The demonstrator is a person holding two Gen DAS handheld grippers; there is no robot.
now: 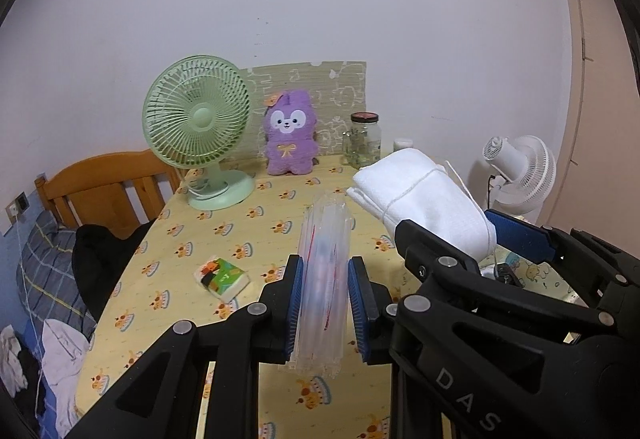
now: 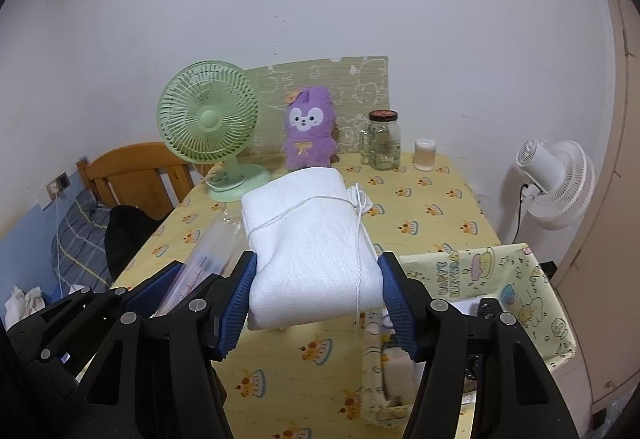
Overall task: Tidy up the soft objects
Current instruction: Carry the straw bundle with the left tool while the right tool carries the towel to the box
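Left gripper (image 1: 325,303) clamps clear bag (image 1: 325,279); right gripper (image 2: 316,303) clamps white towel (image 2: 312,247), both above bare mid-table (image 2: 440,215); basket (image 2: 520,279) at right edge.

The left gripper (image 1: 324,303) points forward and somewhat downward, its two blue-padded fingers (image 1: 295,303) drawn close together and pressed flat against the sides of a clear plastic packet (image 1: 323,279), which stands upright between them. The right gripper (image 2: 316,303) is carried just beside it (its black linkage fills the lower right of the left wrist view), tilted down at a similar angle. Its jaws stand wider, the ribbed blue pads (image 2: 236,303) clamping a white folded cloth bundle (image 2: 312,239) from both sides, lifted off the surface.
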